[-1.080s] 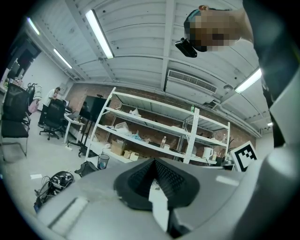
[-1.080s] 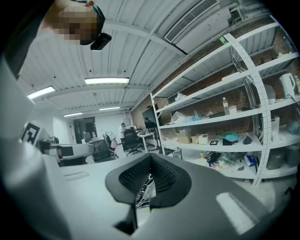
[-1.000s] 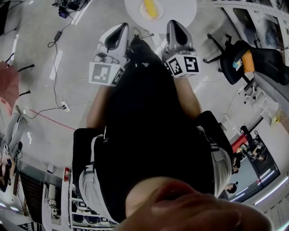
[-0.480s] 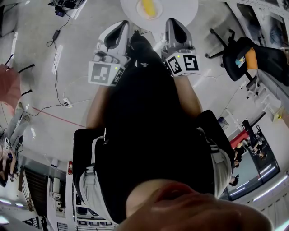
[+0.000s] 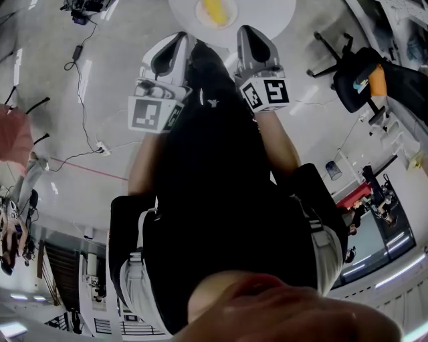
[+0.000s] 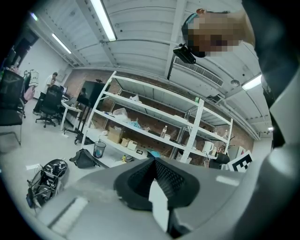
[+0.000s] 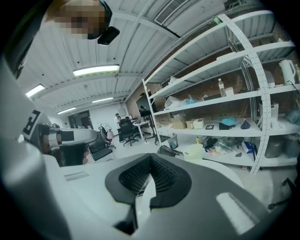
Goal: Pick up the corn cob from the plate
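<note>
**A:** Head view: where's the corn cob (image 5: pixel 215 9)?
**B:** On its plate (image 5: pixel 199 12), on the bench (image 5: pixel 274 10) ahead of me.
**A:** Left gripper view?
**B:** Left tool (image 6: pixel 153 164) clenched, empty.
**A:** Right gripper view?
**B:** Right tool (image 7: pixel 150 159) likewise; I should open it before reaching.

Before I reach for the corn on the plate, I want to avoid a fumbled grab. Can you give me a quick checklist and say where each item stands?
1. Corn cob lies on the plate on the round table: ok.
2. Left gripper empty: ok, jaws together, nothing between them.
3. Right gripper empty: ok, jaws together, nothing between them.
4. Jaws open enough for the cob: not ok, both are shut.
5. Grippers aimed at the cob: not ok, both gripper views look across the room at shelves, not at the plate.
6. Which way the cob lies: cannot tell, it sits small at the head view's top edge.
</note>
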`<action>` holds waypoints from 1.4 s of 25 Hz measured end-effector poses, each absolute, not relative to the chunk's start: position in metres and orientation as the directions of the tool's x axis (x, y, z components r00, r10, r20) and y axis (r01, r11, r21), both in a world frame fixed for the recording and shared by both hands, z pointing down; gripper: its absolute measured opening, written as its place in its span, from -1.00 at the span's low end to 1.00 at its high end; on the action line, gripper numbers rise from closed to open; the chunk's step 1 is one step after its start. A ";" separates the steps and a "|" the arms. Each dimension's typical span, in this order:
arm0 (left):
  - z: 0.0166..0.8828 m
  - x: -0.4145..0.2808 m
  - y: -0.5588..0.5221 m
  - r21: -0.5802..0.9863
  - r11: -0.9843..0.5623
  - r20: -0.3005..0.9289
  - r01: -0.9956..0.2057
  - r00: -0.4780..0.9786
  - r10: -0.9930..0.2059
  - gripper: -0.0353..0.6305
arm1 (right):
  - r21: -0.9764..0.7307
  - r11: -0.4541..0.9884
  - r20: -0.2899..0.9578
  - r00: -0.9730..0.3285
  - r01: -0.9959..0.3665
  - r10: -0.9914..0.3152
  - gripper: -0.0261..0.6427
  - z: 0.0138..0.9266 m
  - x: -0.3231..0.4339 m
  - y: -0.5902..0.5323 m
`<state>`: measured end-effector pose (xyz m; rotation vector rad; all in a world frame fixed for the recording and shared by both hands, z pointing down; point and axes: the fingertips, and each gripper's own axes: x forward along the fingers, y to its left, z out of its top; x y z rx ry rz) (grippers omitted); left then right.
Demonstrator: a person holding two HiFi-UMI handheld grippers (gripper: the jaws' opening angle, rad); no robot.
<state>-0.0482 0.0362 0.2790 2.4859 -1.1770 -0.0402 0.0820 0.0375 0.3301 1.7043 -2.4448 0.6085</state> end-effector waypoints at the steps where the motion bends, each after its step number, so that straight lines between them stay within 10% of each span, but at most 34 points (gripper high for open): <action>1: 0.281 -0.046 0.034 0.355 -0.576 0.137 -0.737 0.650 -0.748 -0.89 | -0.265 0.293 0.312 -0.369 -0.919 -0.876 -0.90 0.335 0.083 0.036; 35: 0.353 -0.030 -0.020 0.477 -0.491 0.222 -0.729 0.640 -0.735 -0.89 | -0.278 0.306 0.534 -0.411 -0.911 -0.739 -0.69 0.478 0.075 -0.016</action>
